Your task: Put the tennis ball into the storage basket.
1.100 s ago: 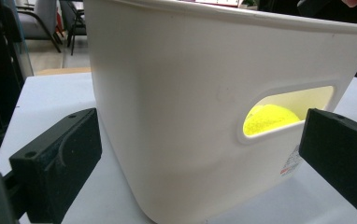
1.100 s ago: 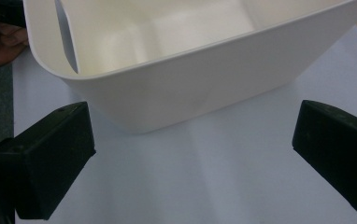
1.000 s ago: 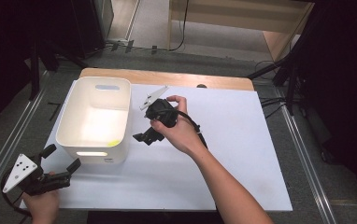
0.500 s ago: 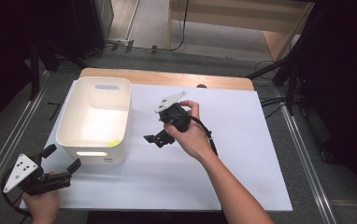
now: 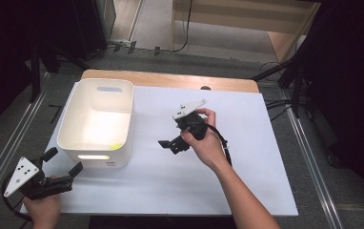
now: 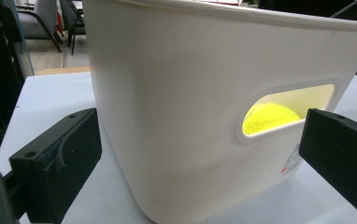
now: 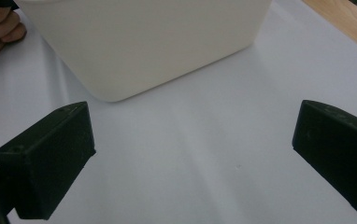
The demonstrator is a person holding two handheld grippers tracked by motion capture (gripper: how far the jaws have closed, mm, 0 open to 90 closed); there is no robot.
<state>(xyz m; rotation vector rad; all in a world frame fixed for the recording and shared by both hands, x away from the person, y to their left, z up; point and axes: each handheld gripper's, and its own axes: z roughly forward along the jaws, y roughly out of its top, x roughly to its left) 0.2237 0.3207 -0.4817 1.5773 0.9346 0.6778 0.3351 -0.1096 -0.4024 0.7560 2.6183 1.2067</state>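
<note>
Your left gripper (image 5: pixel 61 169), jaws spread and empty, faces the near wall of the white bin (image 6: pixel 176 121) holding the yellow ball (image 6: pixel 269 116), nearer than your right gripper (image 5: pixel 170 143), also spread, over the bare worktop (image 5: pixel 247 157).

yellow ball (image 6: pixel 266 117) mostly hidden inside bin (image 6: pixel 204 93)

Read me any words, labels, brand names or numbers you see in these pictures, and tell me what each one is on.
No text can be read.
A small sticker with red and dark print sits low on the white bin, beside the handle cutout at; it is too blurred to read.
The grey plate on the left hand-held gripper carries only dark dots, no writing.
</note>
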